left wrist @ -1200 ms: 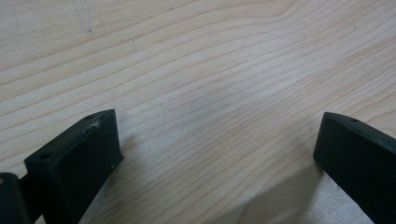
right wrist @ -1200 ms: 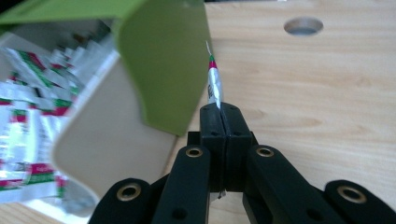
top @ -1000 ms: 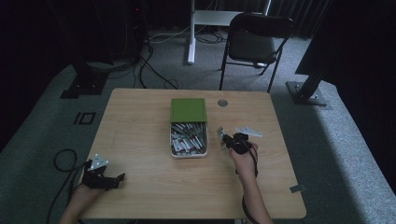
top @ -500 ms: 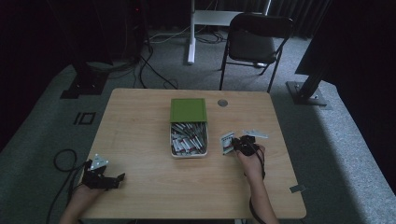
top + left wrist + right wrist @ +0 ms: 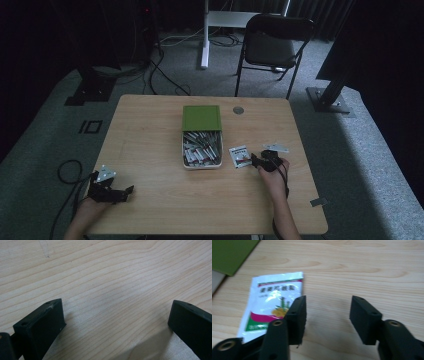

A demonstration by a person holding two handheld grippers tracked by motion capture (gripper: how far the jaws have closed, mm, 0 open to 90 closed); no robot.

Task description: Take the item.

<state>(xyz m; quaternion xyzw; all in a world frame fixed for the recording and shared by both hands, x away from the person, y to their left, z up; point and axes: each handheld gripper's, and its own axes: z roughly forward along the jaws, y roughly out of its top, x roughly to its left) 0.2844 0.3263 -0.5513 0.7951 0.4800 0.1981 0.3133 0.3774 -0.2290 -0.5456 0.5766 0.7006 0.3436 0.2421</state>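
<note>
A white sachet [image 5: 239, 155] with red and green print lies flat on the wooden table [image 5: 150, 145], just right of the box. In the right gripper view the sachet [image 5: 272, 302] lies partly under the left jaw. My right gripper [image 5: 255, 161] [image 5: 327, 315] is open beside it, nothing between its jaws. My left gripper [image 5: 122, 192] [image 5: 115, 322] rests at the table's front left corner, jaws wide apart over bare wood.
A white box [image 5: 201, 149] holding several sachets stands at the table's middle, its green lid [image 5: 201, 118] lying behind it. A small round disc [image 5: 238, 109] sits near the back edge. A folding chair [image 5: 272, 45] stands beyond the table.
The right gripper carried the sachet from near the box rightward and toward the front, laid it on the table and opened. The left gripper stayed still.
</note>
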